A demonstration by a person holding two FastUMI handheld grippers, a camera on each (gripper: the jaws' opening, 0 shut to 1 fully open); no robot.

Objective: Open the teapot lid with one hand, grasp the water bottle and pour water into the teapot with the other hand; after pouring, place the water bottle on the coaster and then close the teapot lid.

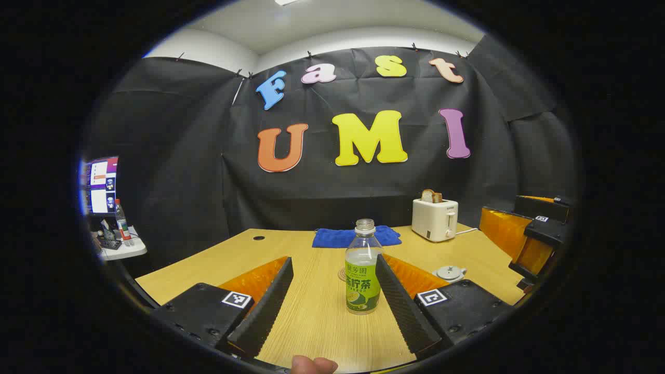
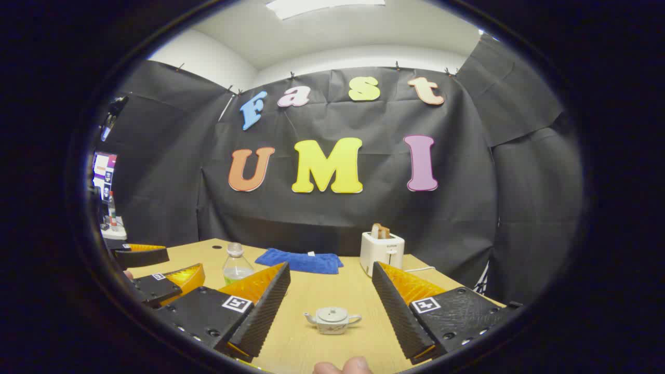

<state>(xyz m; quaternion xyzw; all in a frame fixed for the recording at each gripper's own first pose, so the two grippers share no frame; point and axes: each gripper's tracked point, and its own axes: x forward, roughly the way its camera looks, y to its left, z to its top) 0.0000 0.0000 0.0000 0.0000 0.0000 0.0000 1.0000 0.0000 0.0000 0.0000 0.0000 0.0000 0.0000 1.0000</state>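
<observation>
In the left gripper view, the left gripper [image 1: 332, 304] is sitting low over the wooden table [image 1: 311, 322] with its fingers spread wide apart, nothing between them being squeezed. The water bottle [image 1: 362, 267] is standing upright on the table right out front, capless, with a green label, closer to the right-hand finger than the other one, and I can't tell if it's actually touching that finger. Just behind the bottle's base the coaster [image 1: 343, 274] is peeking out. Off to the right of the bottle the teapot [image 1: 450, 272] is sitting with its lid on, partly hidden behind the gripper. Further back a blue cloth [image 1: 356, 237] is lying flat, and a white toaster [image 1: 435, 219] with bread sticking out is standing near the wall; the other gripper is showing at the right edge. In the right gripper view, the right gripper [image 2: 331, 306] is also gaping open and holding nothing, with the teapot [image 2: 332, 319] sitting on the table between the fingers, a bit ahead, lid on, clear of both. The bottle [image 2: 236, 264] is standing farther back on the left, near the left gripper [image 2: 156, 270], and the cloth [image 2: 301, 261] and toaster [image 2: 382, 252] are sitting behind.
</observation>
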